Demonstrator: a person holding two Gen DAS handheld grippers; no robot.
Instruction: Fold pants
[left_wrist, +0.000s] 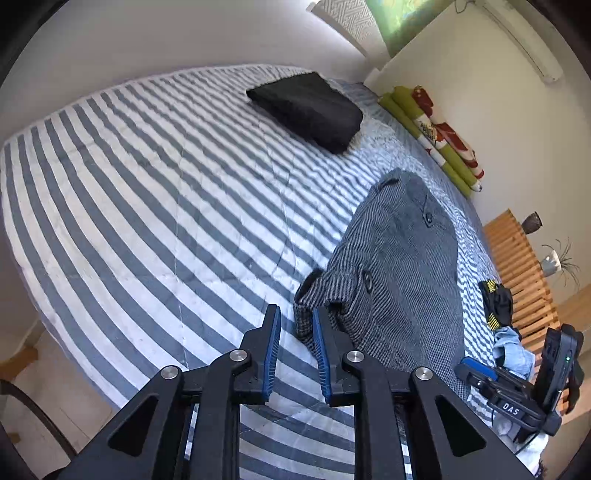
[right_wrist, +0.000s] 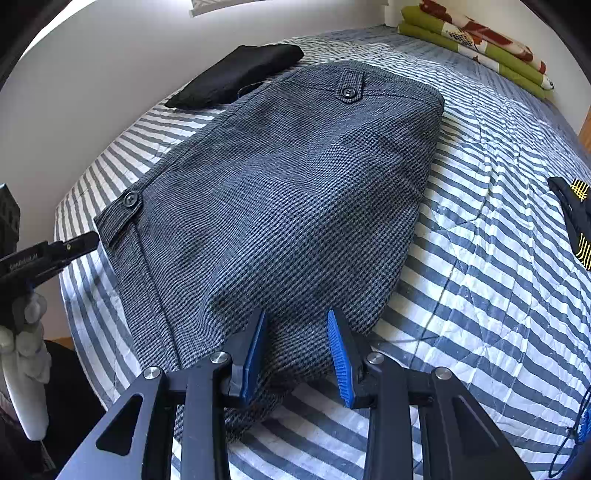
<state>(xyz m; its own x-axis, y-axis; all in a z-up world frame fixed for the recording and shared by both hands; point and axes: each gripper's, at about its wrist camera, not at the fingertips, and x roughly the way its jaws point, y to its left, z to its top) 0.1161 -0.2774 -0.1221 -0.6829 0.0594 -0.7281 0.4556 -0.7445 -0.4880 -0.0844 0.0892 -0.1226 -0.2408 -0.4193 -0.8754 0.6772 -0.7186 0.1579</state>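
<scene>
A striped bed (left_wrist: 147, 192) carries grey folded pants (right_wrist: 288, 192). My left tool (left_wrist: 295, 350) and right tool (right_wrist: 297, 354) gape slightly, gripping nothing.

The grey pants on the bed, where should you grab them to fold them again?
Grab the grey pants at the near folded edge, coming from the bed's near side. It lies right before the right tool, whose open pads straddle it, and it is thick enough to pinch.
</scene>
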